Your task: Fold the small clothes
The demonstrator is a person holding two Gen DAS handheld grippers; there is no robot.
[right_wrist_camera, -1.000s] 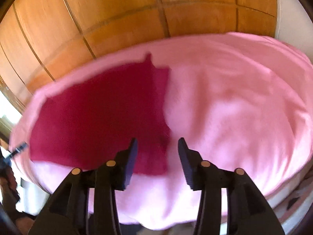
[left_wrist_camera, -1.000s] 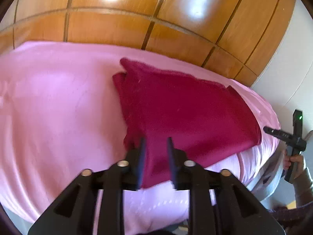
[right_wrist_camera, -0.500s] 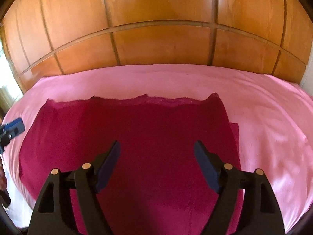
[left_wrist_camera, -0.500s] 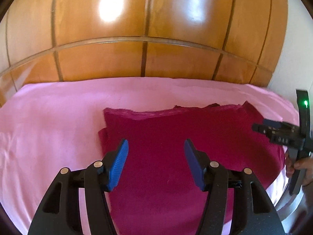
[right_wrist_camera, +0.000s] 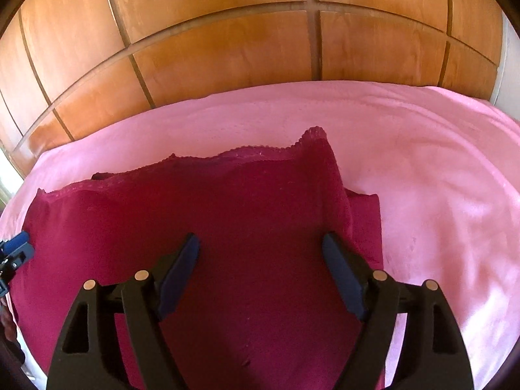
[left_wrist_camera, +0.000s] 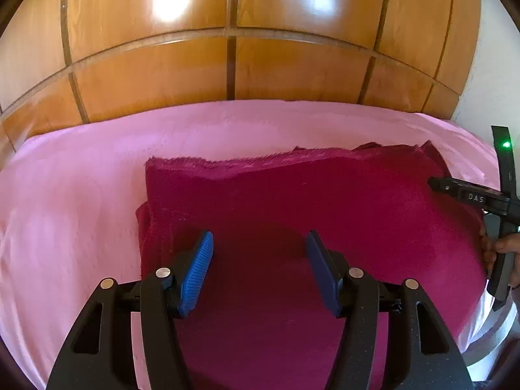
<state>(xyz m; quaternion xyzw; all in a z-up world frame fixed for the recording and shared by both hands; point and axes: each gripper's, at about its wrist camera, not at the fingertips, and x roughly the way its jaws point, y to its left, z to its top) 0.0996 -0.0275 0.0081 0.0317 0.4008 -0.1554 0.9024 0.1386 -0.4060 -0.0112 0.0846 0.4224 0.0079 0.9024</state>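
Cloth point(left_wrist_camera: 292, 214) at frame center looks folded once, both claws point(left_wrist_camera: 260, 269) point(right_wrist_camera: 260, 269) spread and empty above it; further folds seem left.

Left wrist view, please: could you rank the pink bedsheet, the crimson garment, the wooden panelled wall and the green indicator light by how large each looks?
1. wooden panelled wall and pink bedsheet: too alike to rank.
2. crimson garment.
3. green indicator light, a mere dot.

Both tools are showing black plastic frames with cut-out slots and round brass-coloured rivets; the left gripper point(left_wrist_camera: 259, 268) is wearing ribbed blue pads point(left_wrist_camera: 197, 270); the right gripper point(right_wrist_camera: 260, 272) is carrying white "DAS" lettering and glowing a green light.
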